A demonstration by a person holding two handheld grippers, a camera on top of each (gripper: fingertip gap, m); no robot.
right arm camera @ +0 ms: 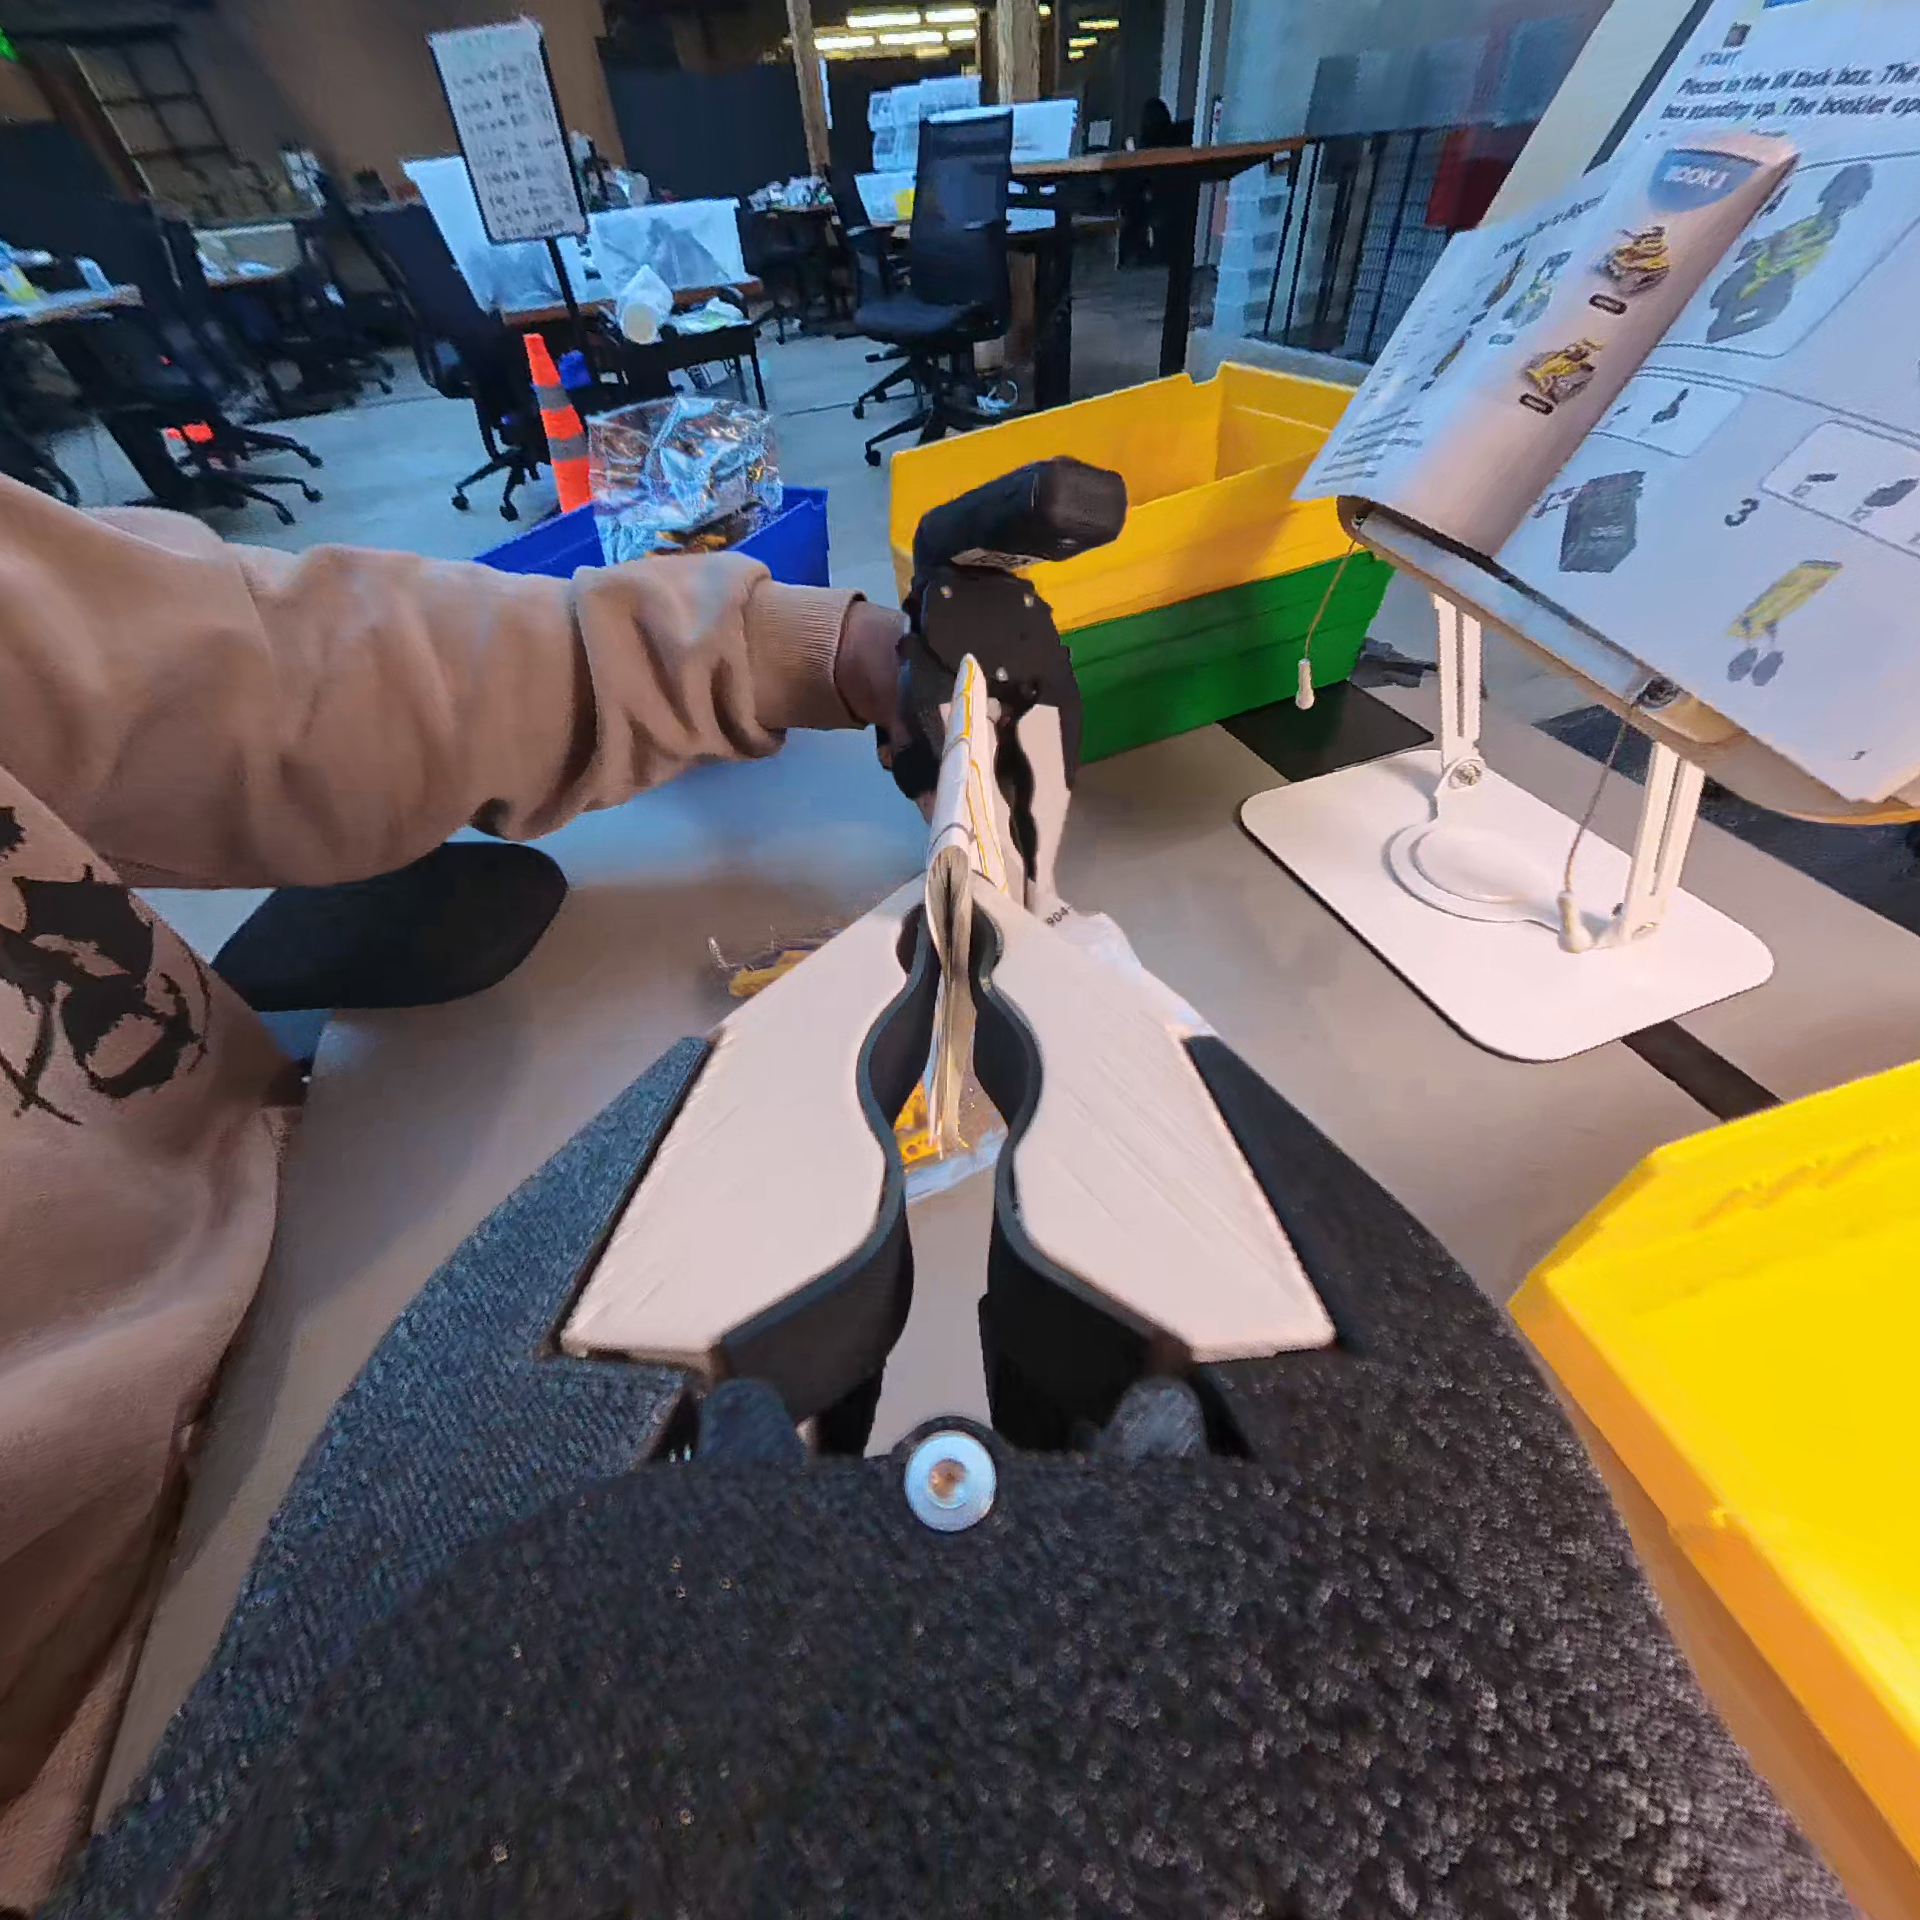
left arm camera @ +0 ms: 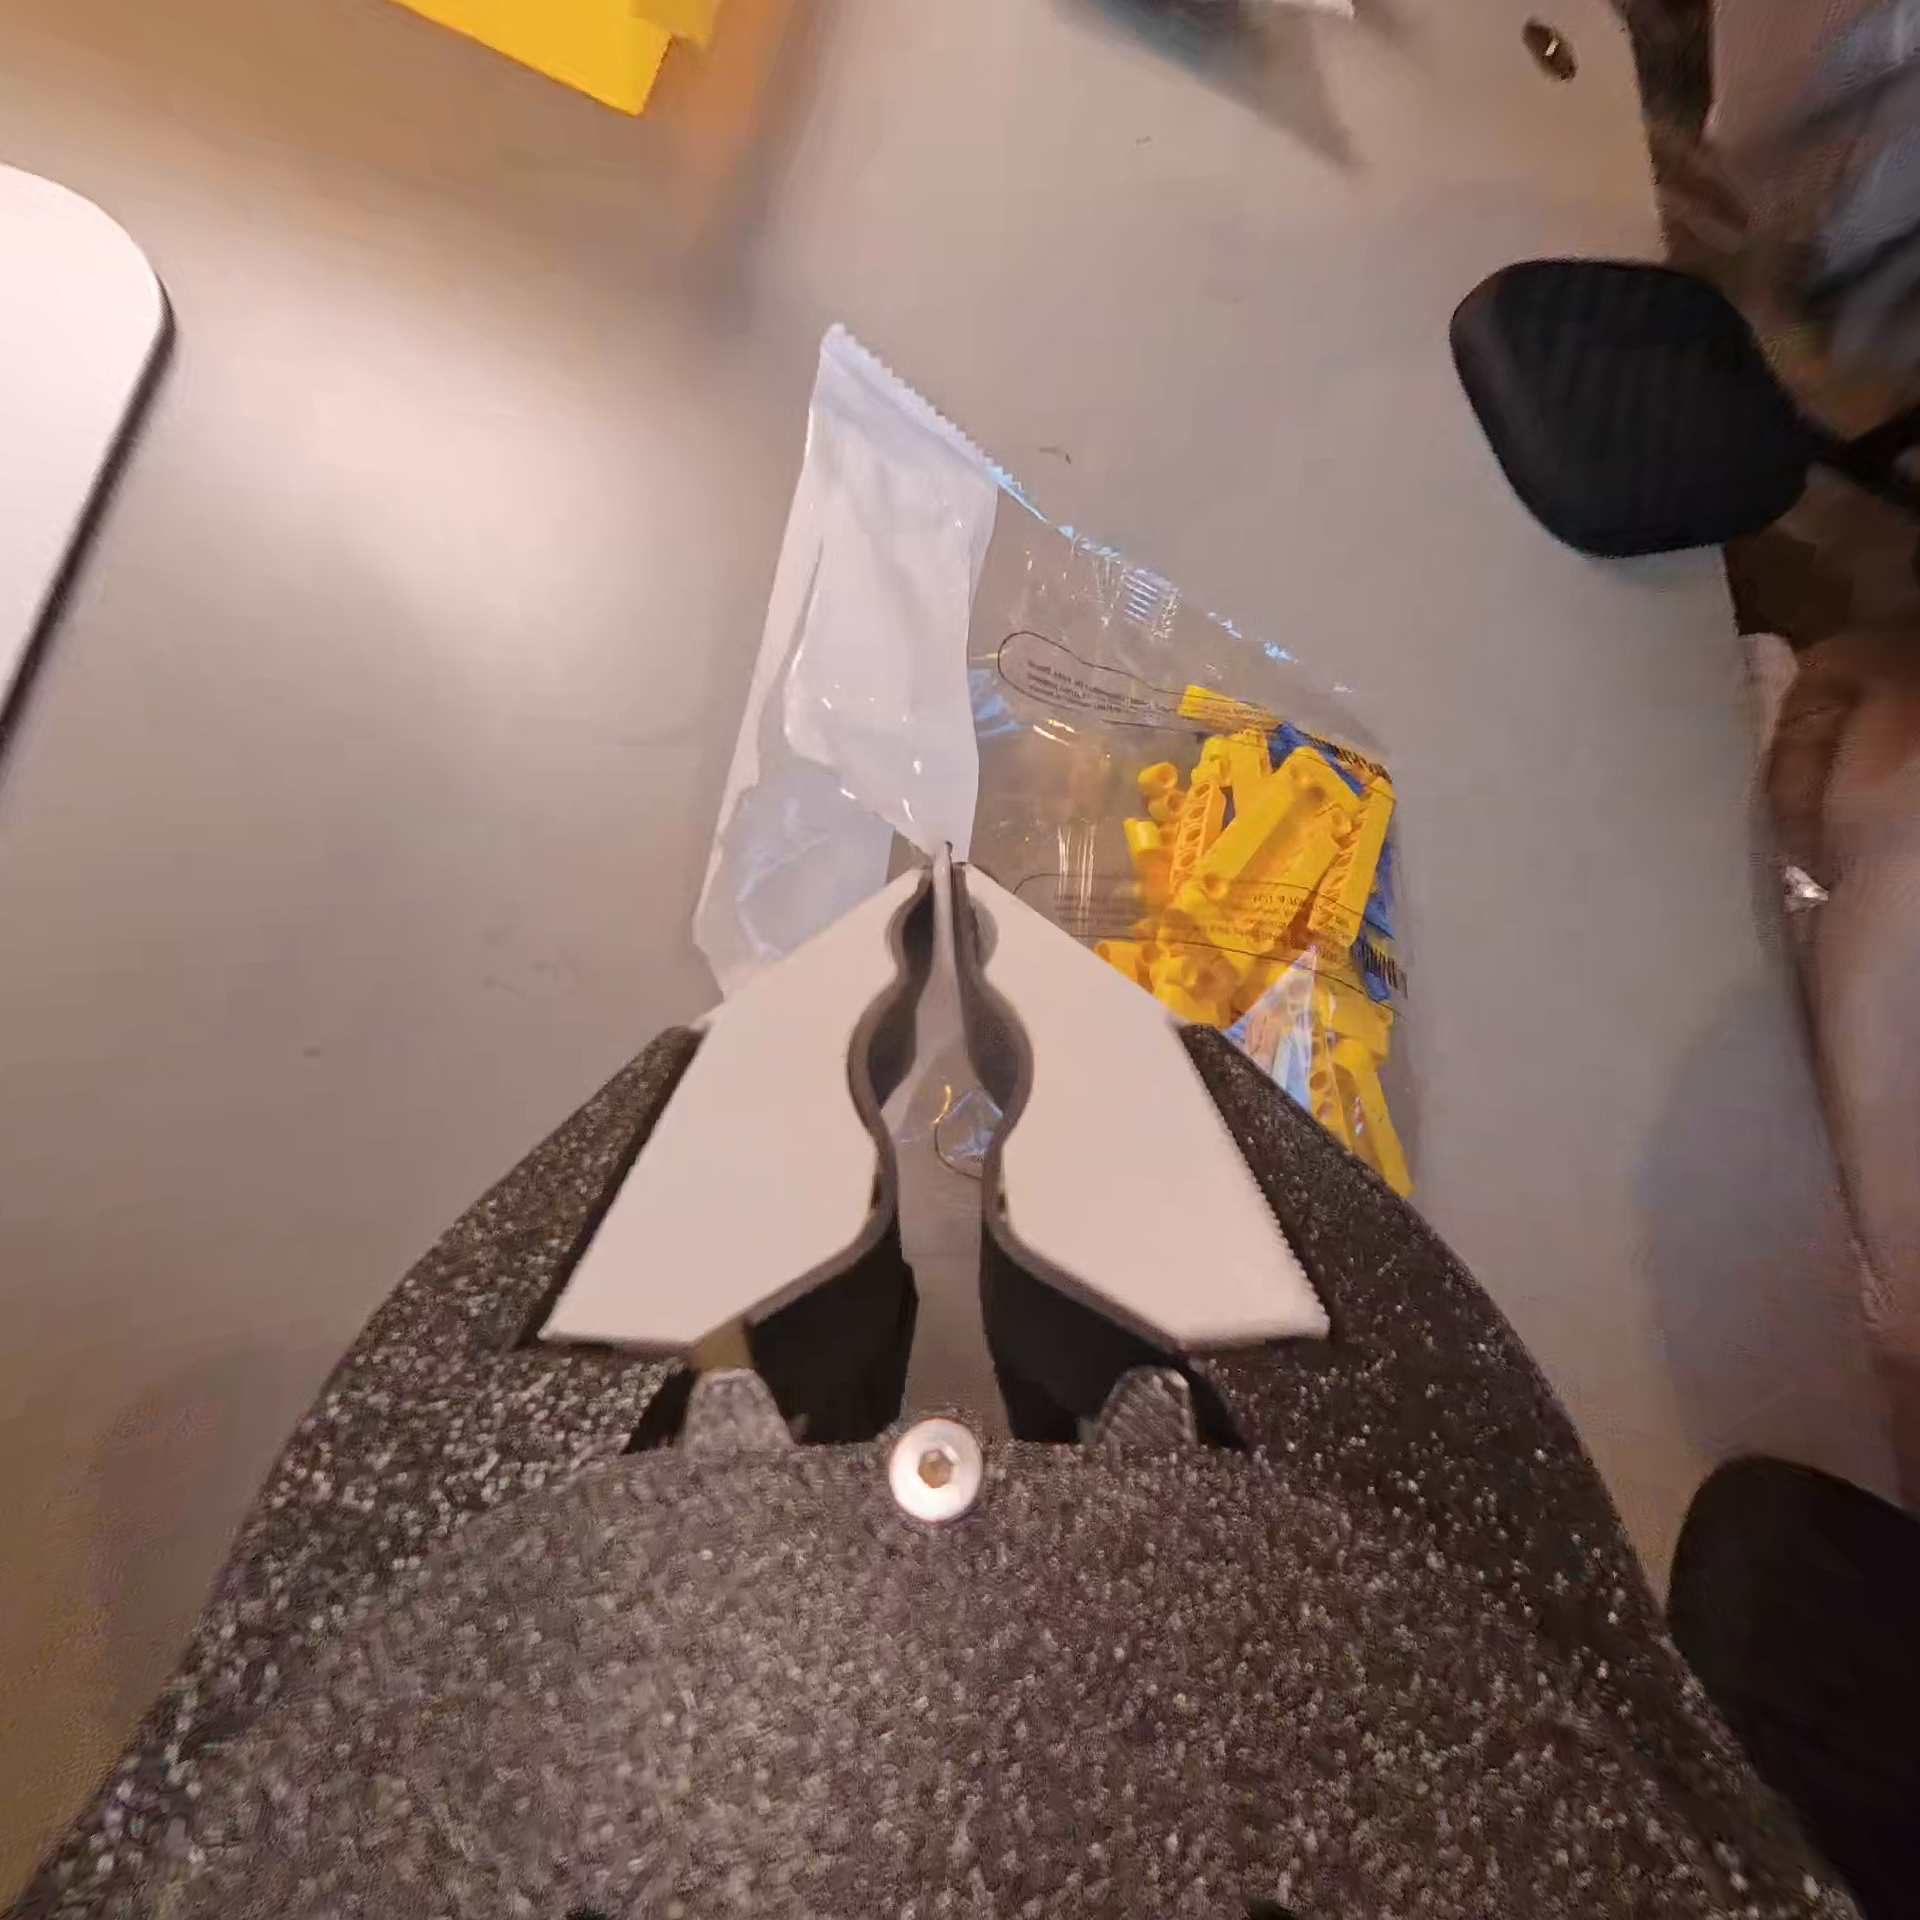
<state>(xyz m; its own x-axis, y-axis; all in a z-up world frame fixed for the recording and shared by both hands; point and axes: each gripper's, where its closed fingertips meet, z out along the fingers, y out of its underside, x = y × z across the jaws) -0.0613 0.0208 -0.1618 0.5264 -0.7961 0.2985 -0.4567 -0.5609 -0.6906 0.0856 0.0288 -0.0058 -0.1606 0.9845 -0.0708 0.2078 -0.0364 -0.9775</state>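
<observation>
The left gripper (left arm camera: 940,868) is pinching the bag (left arm camera: 1049,748) of yellow bricks (left arm camera: 1262,862), its fingers closed on the clear film so the bricks are sagging away from the tips, above the table (left arm camera: 416,727). The right gripper (right arm camera: 951,935) is clamping a thin booklet (right arm camera: 961,810) edge-on, just in front of the bag. A white stand (right arm camera: 1507,894) is sitting right of the bag, a yellow bin (right arm camera: 1174,488) beyond.

Counts: 2 grippers, left gripper (left arm camera: 940,868) & right gripper (right arm camera: 954,914). 1 clear bag (left arm camera: 914,623) w/ many yellow bricks (left arm camera: 1257,862), too many to count. Bins: 2 yellow, far yellow bin (right arm camera: 1164,468) & near-right yellow bin (right arm camera: 1766,1351); 1 green bin (right arm camera: 1216,644); 1 blue bin (right arm camera: 790,540). 1 white stand (right arm camera: 1496,894). 1 cone (right arm camera: 556,416).
</observation>
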